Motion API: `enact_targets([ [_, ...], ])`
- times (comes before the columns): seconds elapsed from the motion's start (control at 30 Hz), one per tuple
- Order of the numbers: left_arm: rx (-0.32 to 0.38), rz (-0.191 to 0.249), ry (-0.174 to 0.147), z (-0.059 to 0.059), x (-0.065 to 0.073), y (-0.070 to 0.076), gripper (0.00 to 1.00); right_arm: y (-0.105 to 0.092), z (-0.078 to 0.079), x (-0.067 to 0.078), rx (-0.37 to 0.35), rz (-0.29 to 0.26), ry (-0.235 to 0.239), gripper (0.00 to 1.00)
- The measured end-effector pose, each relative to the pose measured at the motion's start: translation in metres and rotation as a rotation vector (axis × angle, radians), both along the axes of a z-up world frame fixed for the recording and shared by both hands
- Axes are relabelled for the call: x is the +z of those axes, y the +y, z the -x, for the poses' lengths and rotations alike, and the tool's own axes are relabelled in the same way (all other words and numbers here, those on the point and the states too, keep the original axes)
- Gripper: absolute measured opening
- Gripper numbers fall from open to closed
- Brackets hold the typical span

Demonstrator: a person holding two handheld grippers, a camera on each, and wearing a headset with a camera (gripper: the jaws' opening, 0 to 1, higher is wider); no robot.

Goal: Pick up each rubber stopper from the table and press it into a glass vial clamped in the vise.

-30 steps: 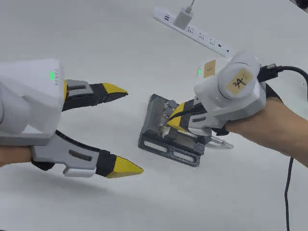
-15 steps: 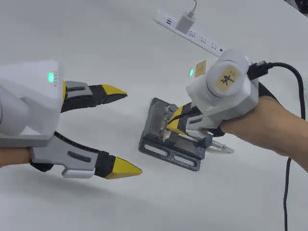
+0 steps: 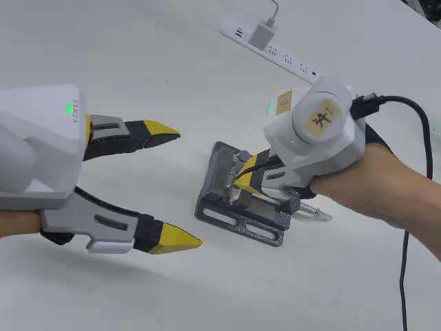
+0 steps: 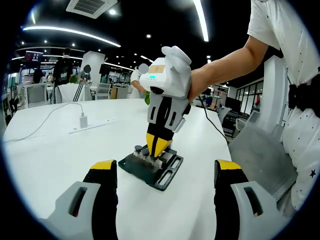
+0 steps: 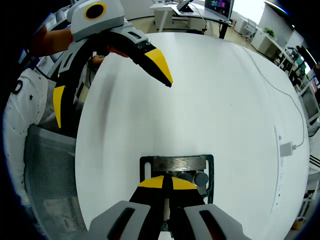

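**Right tongs closed over the vise, left tongs spread wide beside it**

The white table (image 3: 172, 69) carries the vise (image 3: 234, 217), the landmark here. To the vise's left in the head view, the left gripper (image 3: 186, 187) hovers level, its jaws spread wide with nothing between them. The grey lettering beside its green light (image 3: 67, 108) is too small to read.

Directly above the vise, the right gripper (image 3: 242, 174) points steeply down. Its yellow tips are closed together just over the vise's jaws, and I cannot tell whether anything is nipped between them. The right hand (image 3: 358, 179) wraps its body from the vise's right. A tan sticker (image 3: 320, 117) on its rear bears a handwritten mark I cannot make out.

A power strip (image 3: 289, 55) lies well beyond the vise.

Glass vials (image 4: 142, 152) stand clamped in the vise, and two already carry grey rubber stoppers (image 5: 200, 178), just beside the right gripper's tips.
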State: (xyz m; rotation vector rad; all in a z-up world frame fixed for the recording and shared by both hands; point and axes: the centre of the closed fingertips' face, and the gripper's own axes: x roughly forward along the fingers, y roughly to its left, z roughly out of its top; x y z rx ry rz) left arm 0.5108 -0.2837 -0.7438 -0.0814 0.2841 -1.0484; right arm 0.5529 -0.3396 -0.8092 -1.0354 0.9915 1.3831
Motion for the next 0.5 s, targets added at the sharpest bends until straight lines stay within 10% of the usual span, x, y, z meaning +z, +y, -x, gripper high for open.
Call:
enact_targets([
  [0.5, -0.002, -0.003, 0.002, -0.002, 0.0, -0.0022, 0.78, -0.0016, -0.0032, -0.0015, -0.001, -0.057, -0.054, 0.0],
])
